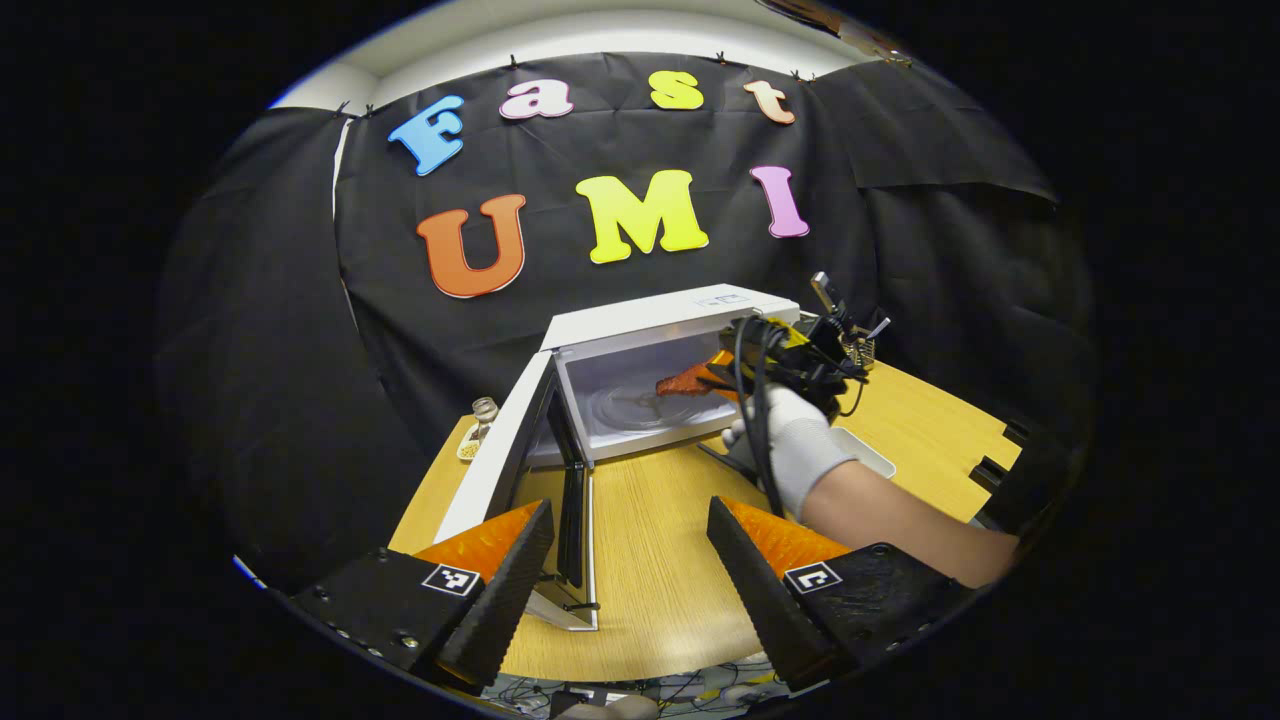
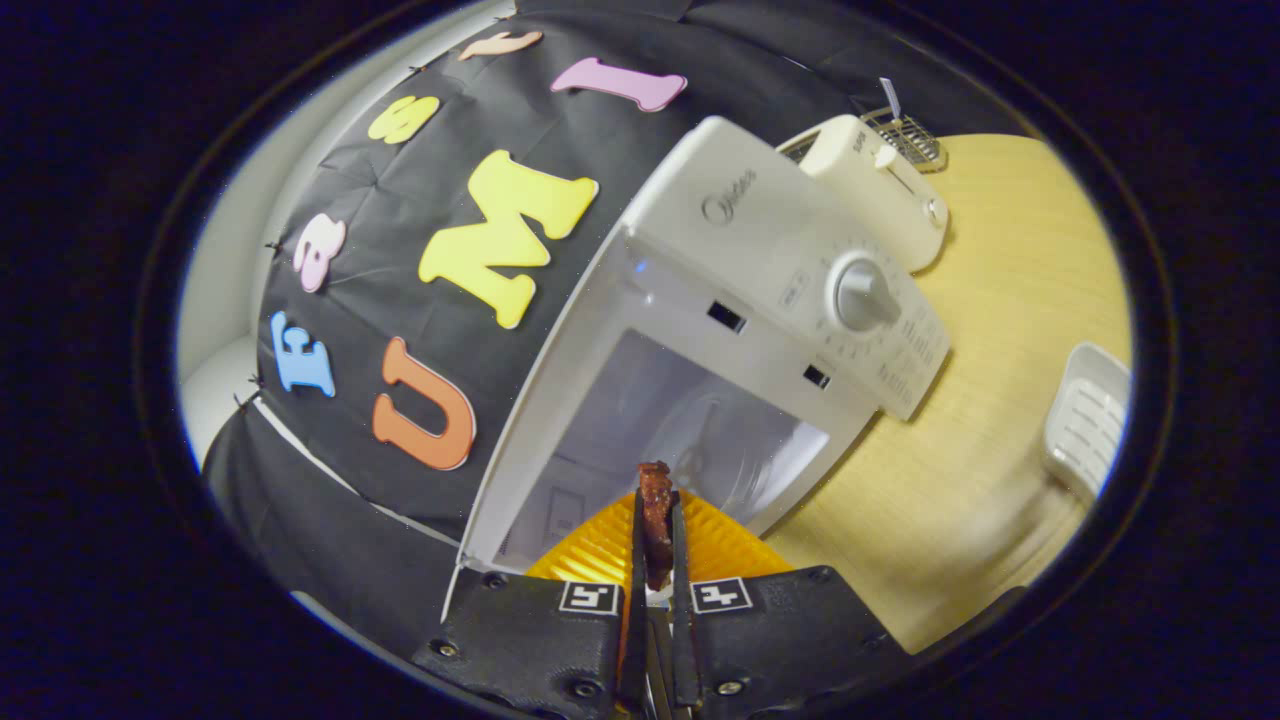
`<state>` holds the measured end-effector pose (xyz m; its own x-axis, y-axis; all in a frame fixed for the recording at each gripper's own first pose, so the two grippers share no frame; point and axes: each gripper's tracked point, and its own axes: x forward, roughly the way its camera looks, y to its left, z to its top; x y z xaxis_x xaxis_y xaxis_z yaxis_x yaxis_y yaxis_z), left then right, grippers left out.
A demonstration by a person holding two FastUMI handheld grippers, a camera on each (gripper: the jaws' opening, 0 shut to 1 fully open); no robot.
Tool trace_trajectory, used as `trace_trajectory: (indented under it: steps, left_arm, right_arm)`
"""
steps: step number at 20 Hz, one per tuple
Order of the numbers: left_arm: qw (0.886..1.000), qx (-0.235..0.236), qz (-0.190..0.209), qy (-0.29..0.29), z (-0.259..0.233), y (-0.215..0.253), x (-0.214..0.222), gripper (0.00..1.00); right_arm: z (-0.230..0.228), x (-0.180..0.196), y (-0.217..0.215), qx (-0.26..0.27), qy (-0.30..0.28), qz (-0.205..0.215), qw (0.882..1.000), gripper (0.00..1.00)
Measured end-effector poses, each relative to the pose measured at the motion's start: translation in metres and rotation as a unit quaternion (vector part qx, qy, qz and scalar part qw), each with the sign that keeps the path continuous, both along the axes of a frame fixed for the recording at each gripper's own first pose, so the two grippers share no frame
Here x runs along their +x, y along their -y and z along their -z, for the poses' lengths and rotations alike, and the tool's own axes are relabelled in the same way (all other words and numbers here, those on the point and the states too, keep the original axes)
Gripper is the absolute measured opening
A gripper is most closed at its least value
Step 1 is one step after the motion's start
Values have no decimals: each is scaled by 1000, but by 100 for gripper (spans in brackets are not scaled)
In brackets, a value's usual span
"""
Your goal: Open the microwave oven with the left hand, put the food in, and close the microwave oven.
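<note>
The white microwave (image 1: 668,318) stands on the wooden table with its door (image 1: 520,450) swung wide to the left. My left gripper (image 1: 630,560) is open low in front of it; the door's free edge stands just inside its left finger, untouched by the fingers. In the left gripper view a gloved hand (image 1: 795,440) holds my right gripper (image 1: 725,380) at the cavity's mouth, over the glass turntable (image 1: 625,410). That right gripper (image 2: 655,505) is shut on a thin reddish-brown piece of food (image 2: 655,485), which points into the microwave's cavity (image 2: 690,430).
A white toaster-like appliance (image 2: 890,185) and a wire basket (image 2: 905,135) stand beyond the microwave's knob (image 2: 862,295). A white tray (image 2: 1085,420) lies on the table (image 2: 980,480) to the right. A small glass jar (image 1: 484,410) stands left of the door.
</note>
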<state>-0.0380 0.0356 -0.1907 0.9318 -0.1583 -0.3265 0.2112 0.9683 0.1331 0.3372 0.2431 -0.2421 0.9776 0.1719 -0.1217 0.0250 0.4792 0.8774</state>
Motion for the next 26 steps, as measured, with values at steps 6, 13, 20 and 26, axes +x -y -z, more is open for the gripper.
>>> trace_trajectory:
  steps: [6,13,20,26]
  left_arm:
    - [1000,-14,-27,-7,28,-20,-4,95]
    - [998,-40,-31,-26,47,-30,-8,95]
    - [999,-32,-29,-22,41,-32,-2,95]
    - [999,-25,-22,-11,27,-31,3,95]
  right_arm:
    - [29,72,-40,-55,-11,32,998,13]
    - [49,86,-36,-179,-2,61,982,19]
    - [53,85,-20,-322,-2,80,943,76]
    - [26,45,0,-326,-8,70,943,91]
